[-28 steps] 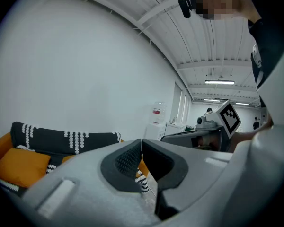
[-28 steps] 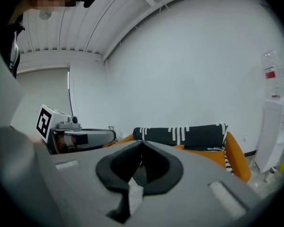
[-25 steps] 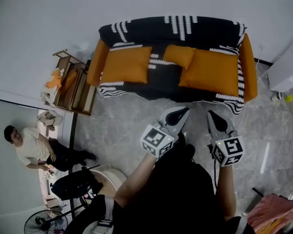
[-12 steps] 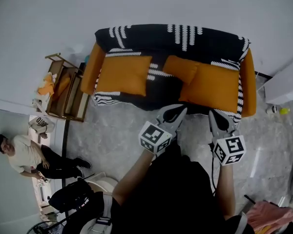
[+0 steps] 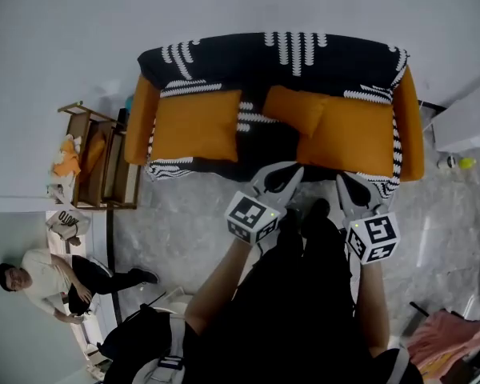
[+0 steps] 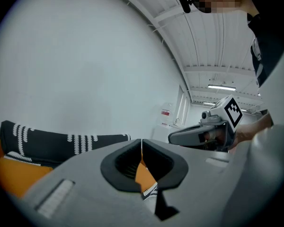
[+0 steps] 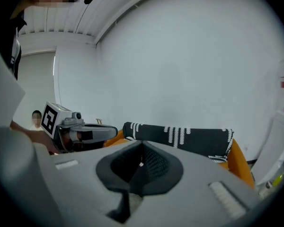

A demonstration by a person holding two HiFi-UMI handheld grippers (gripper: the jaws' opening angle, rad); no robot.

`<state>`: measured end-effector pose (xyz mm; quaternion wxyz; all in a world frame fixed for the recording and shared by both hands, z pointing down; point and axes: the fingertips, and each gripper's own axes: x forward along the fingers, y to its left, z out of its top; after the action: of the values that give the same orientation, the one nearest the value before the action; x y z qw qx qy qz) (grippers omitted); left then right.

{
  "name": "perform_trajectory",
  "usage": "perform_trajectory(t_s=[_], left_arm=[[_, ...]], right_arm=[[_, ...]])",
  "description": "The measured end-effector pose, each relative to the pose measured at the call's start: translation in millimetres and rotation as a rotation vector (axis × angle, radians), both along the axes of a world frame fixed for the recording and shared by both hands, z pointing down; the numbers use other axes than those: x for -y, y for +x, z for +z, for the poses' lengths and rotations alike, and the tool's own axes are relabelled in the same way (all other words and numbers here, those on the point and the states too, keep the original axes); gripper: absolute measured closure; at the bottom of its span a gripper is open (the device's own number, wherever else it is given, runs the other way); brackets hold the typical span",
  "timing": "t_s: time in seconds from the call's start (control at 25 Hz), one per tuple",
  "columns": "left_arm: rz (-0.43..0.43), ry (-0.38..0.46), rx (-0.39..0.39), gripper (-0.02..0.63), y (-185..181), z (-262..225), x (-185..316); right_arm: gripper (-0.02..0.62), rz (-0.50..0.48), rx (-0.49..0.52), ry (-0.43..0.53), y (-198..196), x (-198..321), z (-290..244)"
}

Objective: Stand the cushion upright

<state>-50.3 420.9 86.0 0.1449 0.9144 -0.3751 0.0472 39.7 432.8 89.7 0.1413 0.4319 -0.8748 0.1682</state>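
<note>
An orange sofa (image 5: 409, 126) draped with a black-and-white throw stands against the wall. On its seat lie a large orange cushion at left (image 5: 194, 126), a large one at right (image 5: 354, 137), and a small orange cushion (image 5: 294, 108) tilted between them. My left gripper (image 5: 294, 169) and right gripper (image 5: 342, 179) hover side by side just before the sofa's front edge, both shut and empty. In the left gripper view the jaws (image 6: 141, 141) meet with the sofa behind; the right gripper view shows its jaws (image 7: 141, 145) closed below the sofa back (image 7: 180, 136).
A wooden side rack (image 5: 104, 157) with orange items stands left of the sofa. A white box (image 5: 464, 118) and a yellow-green bottle (image 5: 462, 162) sit at the right. A seated person (image 5: 40, 278) is at lower left, pink cloth (image 5: 444, 342) at lower right.
Both grippers have moved forward toward the sofa, which now lies closer and just ahead of the fingertips. Jaws stayed shut.
</note>
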Motion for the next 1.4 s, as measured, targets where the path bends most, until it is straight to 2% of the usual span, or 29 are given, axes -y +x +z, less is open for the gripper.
perform_trajectory(t_s=[0.4,0.52,0.72,1.0,1.12,1.4], left_arm=[[-0.056,-0.068,0.028,0.59,-18.5,32.0,47.2],[-0.067,-0.073,0.051,0.591,-21.2,35.3,72.2],[-0.08,-0.085,0.086,0.589,-25.2,34.7,127.0],[-0.091,-0.109,0.134,0.589,-15.7,43.8,198.7],[-0.108,-0.13,0.153,0.589,-13.9,55.3,219.7],[-0.131,-0.181,0.183,0.568,-22.4,82.0,259.7]], right_arm=[[0.591,-0.045,0.013,-0.072,-12.7,58.5,39.9],[0.563,-0.064,0.026,-0.084,-16.4,87.6,48.5],[0.563,-0.086,0.05,-0.096,-23.4,143.7,51.0],[0.528,-0.104,0.056,-0.147,-8.0,221.1,71.2],[0.497,-0.117,0.041,-0.179,-0.5,243.3,88.3],[0.474,-0.135,0.017,-0.251,2.1,279.9,123.7]])
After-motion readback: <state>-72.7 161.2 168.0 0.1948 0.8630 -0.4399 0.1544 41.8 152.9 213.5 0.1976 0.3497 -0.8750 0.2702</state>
